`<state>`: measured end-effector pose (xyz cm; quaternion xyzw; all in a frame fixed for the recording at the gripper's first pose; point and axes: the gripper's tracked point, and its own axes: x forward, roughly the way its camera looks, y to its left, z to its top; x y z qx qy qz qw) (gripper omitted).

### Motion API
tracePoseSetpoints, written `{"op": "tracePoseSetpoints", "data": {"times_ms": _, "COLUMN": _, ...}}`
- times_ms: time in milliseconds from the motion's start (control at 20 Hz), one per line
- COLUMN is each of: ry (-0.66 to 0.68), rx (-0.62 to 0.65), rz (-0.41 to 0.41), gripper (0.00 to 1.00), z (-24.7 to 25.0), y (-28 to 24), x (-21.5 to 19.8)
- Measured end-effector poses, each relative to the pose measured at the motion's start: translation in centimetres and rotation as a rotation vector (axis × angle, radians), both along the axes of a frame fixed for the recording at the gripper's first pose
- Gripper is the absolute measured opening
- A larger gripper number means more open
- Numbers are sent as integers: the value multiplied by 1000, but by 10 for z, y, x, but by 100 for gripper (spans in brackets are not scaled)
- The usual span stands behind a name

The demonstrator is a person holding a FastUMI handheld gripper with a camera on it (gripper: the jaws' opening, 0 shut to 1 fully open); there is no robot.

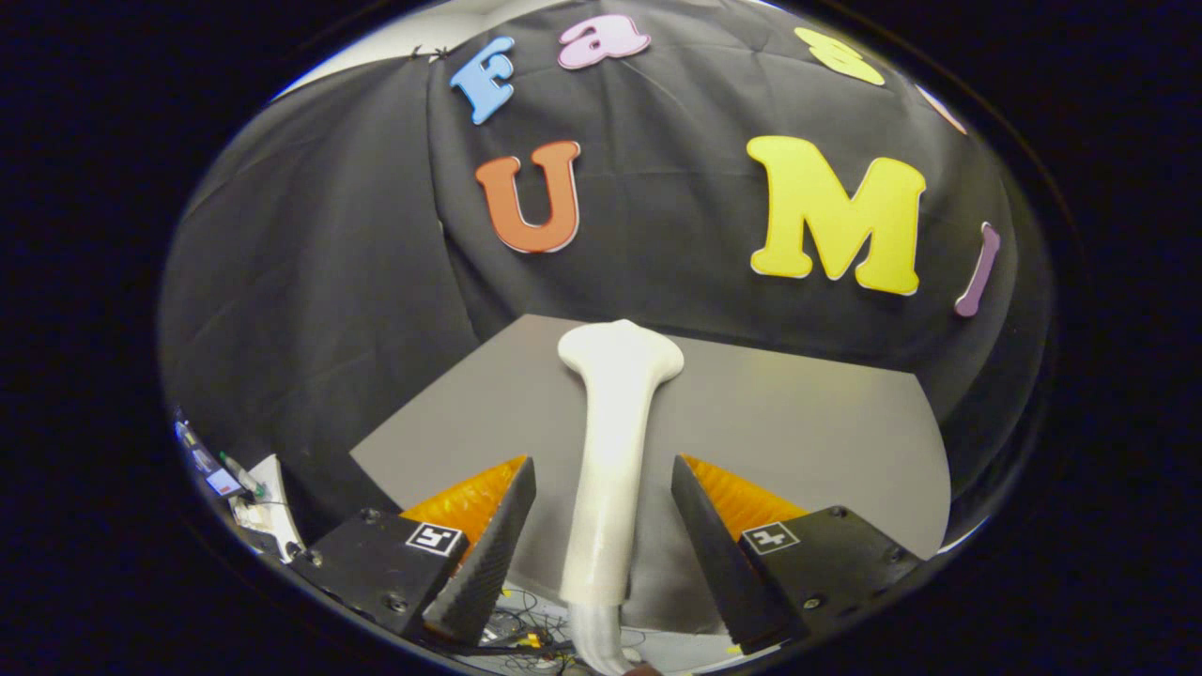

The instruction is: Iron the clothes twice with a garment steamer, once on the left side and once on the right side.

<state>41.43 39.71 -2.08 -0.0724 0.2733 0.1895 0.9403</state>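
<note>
The garment steamer is standing between the fingers of the gripper, its wide head reaching beyond them over the grey table. The fingers are spreading wide, gaps showing either side. Smooth, rigid plastic, probably slippery; the narrow handle is offering the best hold.

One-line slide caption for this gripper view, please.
White garment steamer stands upright between the open claw fingers, untouched, above a grey table.

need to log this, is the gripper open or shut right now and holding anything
Gripper: open, fingers apart on either side of the white steamer, not pressing on it.
</note>
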Motion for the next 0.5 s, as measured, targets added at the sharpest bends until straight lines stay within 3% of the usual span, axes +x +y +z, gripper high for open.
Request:
{"op": "tracePoseSetpoints", "data": {"times_ms": 250, "ry": 52, "rx": -34, "rz": -38, "gripper": 79, "z": -10, "y": 3, "x": 28}}
{"op": "tracePoseSetpoints", "data": {"times_ms": 500, "ry": 96, "rx": 9, "rz": -9, "gripper": 55, "z": -20, "y": 16, "x": 25}}
